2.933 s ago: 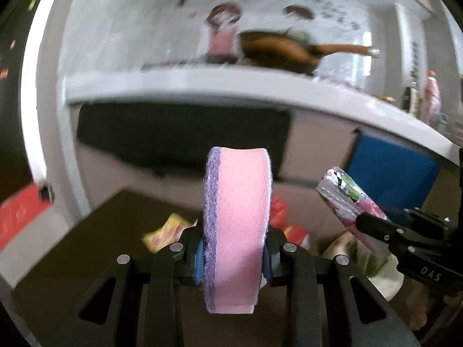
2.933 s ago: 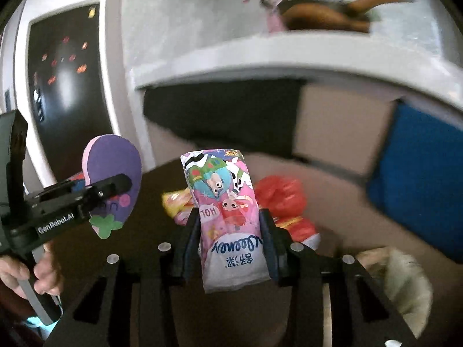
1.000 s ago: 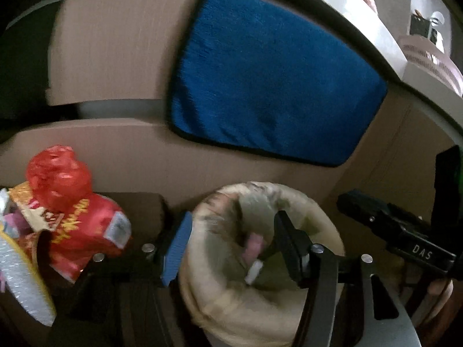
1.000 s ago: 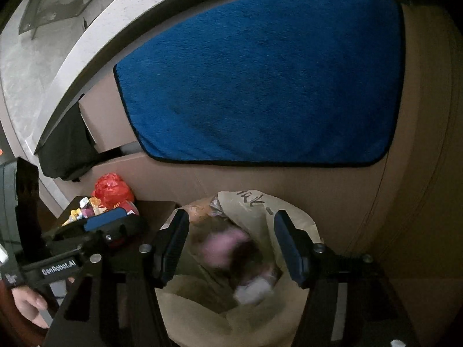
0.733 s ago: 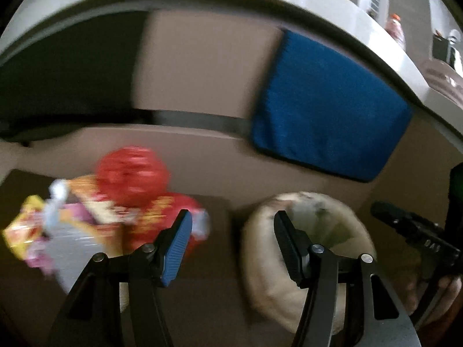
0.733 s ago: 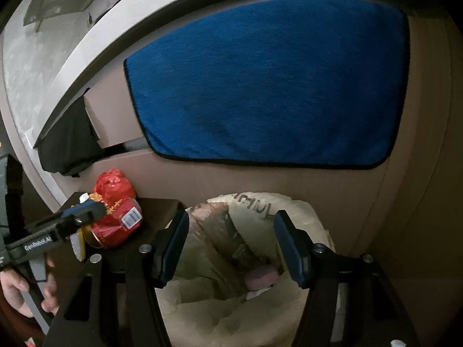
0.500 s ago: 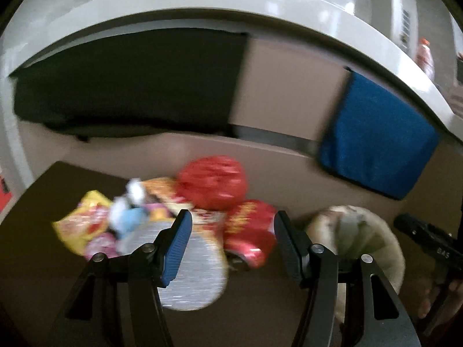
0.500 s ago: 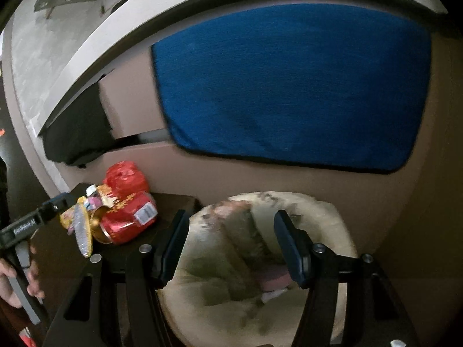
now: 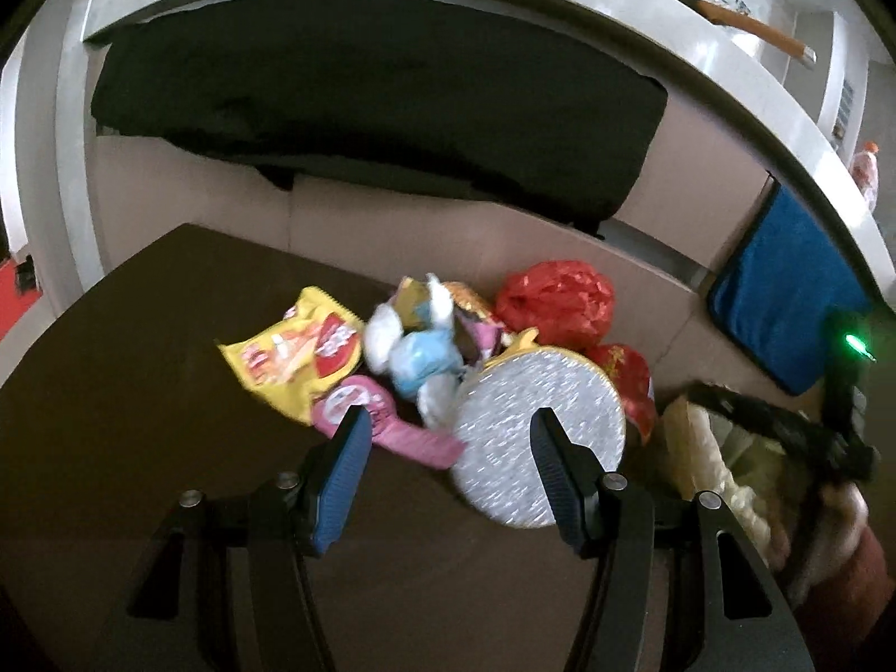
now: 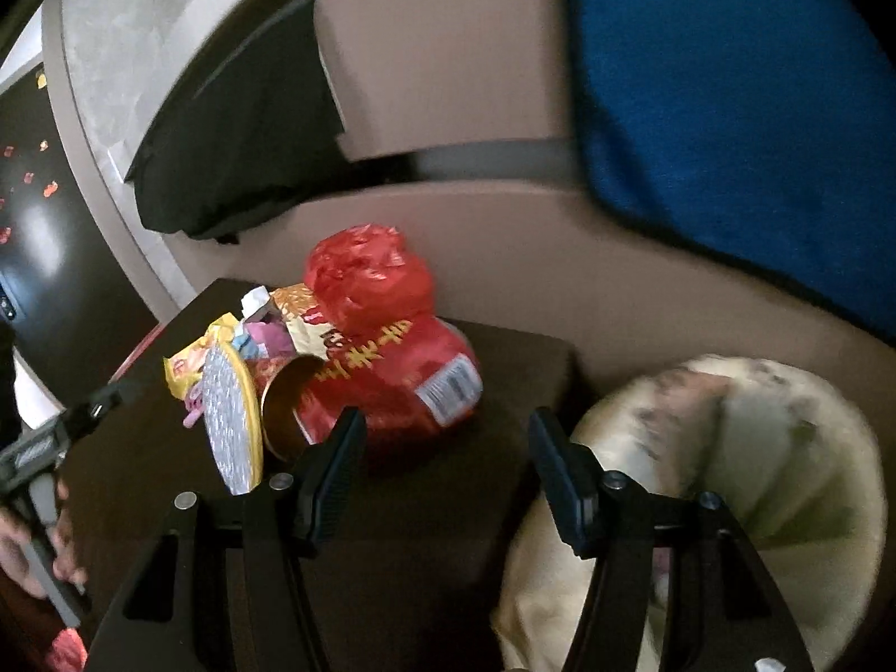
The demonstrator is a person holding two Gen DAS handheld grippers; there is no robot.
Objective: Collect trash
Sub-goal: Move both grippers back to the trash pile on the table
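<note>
Only left view shows yellow wrapper (image 9: 291,358), right view shows cup's barcode (image 10: 451,386), both jaws released, empty.

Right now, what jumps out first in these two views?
The heap of bright trash on the dark table: a crumpled red bag on top at the back, a yellow snack wrapper at the left, a silver foil lid in front. Right of the table, the cream-lined bin stands open. Both the left gripper and the right gripper are open and empty.

right gripper (image 10: 442,470) jaws wide, empty | red cup (image 10: 386,386) tipped over — bin (image 10: 784,448) right
</note>
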